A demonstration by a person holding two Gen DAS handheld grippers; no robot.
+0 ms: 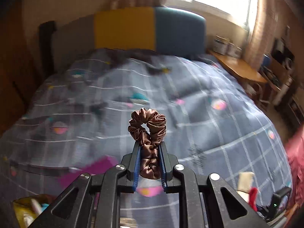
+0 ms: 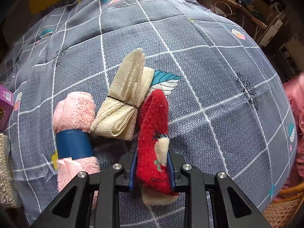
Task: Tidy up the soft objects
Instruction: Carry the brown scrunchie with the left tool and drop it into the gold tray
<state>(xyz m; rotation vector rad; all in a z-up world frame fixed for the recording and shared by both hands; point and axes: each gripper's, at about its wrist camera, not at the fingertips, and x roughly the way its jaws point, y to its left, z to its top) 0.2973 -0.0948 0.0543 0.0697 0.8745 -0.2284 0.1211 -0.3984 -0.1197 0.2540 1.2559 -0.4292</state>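
In the left wrist view my left gripper (image 1: 149, 146) is shut on a brown satin scrunchie (image 1: 148, 127) and holds it above the grey checked bedspread (image 1: 190, 98). In the right wrist view my right gripper (image 2: 152, 148) is shut on a red fluffy sock (image 2: 153, 133) with a cream patch. The sock's tip points away over the bedspread (image 2: 218, 76). Left of it lie a cream mesh cloth bundle (image 2: 123, 98) tied with a band, and a pink rolled towel (image 2: 74, 133) with a blue paper band.
A purple box (image 2: 6, 102) and a gold patterned item (image 2: 5, 171) sit at the bed's left edge. A wooden desk (image 1: 239, 66) with clutter stands right of the bed. A yellow and blue headboard (image 1: 150, 30) is at the far end. Pink fabric (image 2: 298, 114) lies at the right.
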